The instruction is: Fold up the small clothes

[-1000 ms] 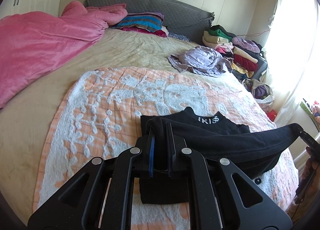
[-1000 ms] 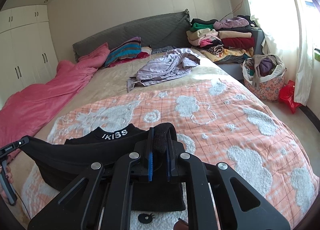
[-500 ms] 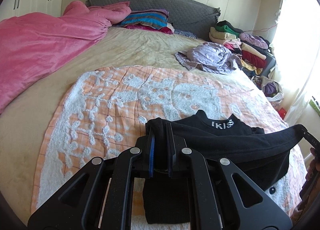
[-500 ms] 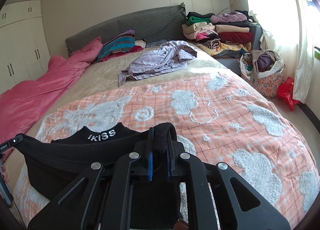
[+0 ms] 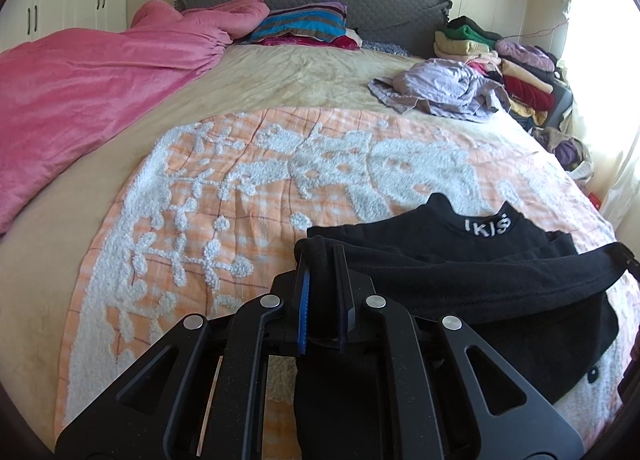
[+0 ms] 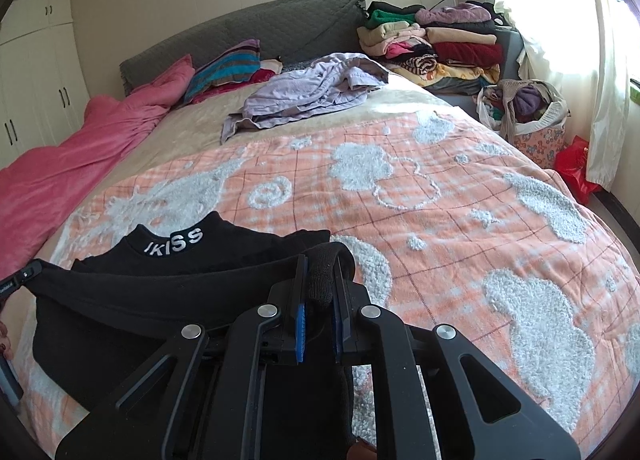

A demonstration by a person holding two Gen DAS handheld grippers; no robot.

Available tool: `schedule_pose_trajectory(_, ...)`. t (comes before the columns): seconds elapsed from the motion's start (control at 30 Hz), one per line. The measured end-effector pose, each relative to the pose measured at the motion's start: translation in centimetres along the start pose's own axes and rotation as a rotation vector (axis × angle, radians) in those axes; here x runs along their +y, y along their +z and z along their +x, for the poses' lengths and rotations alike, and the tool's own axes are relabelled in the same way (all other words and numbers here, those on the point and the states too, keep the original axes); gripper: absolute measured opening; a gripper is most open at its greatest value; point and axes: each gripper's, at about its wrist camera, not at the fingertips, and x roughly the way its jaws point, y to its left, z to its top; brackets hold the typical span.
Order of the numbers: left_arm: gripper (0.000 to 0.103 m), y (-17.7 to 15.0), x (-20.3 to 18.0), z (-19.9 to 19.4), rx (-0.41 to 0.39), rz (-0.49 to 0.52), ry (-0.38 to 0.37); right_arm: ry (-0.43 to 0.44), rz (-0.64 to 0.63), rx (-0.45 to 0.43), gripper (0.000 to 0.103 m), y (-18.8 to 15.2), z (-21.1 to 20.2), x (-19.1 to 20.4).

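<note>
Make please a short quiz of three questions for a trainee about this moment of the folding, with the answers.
1. True or false: the left gripper and the right gripper each pinch an edge of the black top.
2. Multiple choice: the white letters on the collar of the black top lie toward
A. the headboard
B. the camera
C. the floor
3. Fill in: the crumpled garment lying farther up the bed, beyond the orange blanket, is ___ in colour.

Key: 1 true; 2 A; 3 lilac (pale purple).
</note>
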Motion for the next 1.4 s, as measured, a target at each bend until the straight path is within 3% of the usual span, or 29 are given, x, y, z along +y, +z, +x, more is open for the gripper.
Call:
schedule_pose_trajectory(0.13,0.006,-0.5,0.0,0.5,0.011,-0.007,0.006,-0.008,-0.010,0.007,0.010,-0.2,0.3,0.1)
schedule_pose_trajectory(0.2,0.008,-0.7,-0.2,0.3,0.011,-0.003,0.007,-0.015,-0.008,0.012,0.025,-0.3,0.3,0.1)
schedule_pose_trajectory(0.27,0.016,-0.8,-0.4,-0.2,0.002,-0.001,0.017,-0.021,-0.006,0.008,0.028,-0.5,0.2,0.0)
schedule_pose_trajectory(0.37,0.023,-1.0,-0.3,-1.4,-0.011,-0.005,0.008,-0.015,-0.007,0.010,0.044,-0.7,-0.3,0.0)
schedule_pose_trajectory(0.4,0.030,-1.2,-0.3,-2.0,-0.022,-0.004,0.004,-0.015,-0.010,0.001,0.045,-0.8,-0.7,0.0)
schedule_pose_trajectory(0.5,0.035,-1.5,-0.5,-3.4,-0.044,0.016,0.003,-0.024,-0.022,-0.029,0.050,-0.9,-2.1,0.1)
schedule_pose_trajectory(0.73,0.035,-3.2,-2.0,-5.4,-0.031,0.072,-0.040,0.025,-0.059,-0.056,0.047,-1.4,-4.7,1.0)
schedule_pose_trajectory(0.8,0.035,-3.7,-2.7,-5.4,-0.008,0.089,-0.063,0.051,-0.081,-0.045,0.027,-1.7,-5.1,1.8)
schedule_pose_trajectory(0.9,0.024,-4.6,-4.1,-5.1,0.034,0.127,-0.100,0.087,-0.120,-0.005,0.014,-2.5,-4.8,3.0)
schedule_pose_trajectory(1.0,0.013,-5.4,-5.5,-4.6,0.062,0.163,-0.122,0.104,-0.169,0.028,0.013,-3.2,-4.4,4.3)
schedule_pose_trajectory(1.13,0.012,-6.0,-7.1,-3.4,0.096,0.210,-0.115,0.146,-0.210,0.099,0.013,-4.1,-3.3,5.4)
schedule_pose_trajectory(1.27,0.012,-6.5,-7.9,-0.5,0.154,0.245,-0.074,0.108,-0.224,0.164,0.013,-5.1,-1.0,5.3)
schedule_pose_trajectory(1.4,0.012,-6.1,-8.3,0.8,0.147,0.273,-0.047,0.084,-0.218,0.195,0.013,-5.3,1.0,4.6)
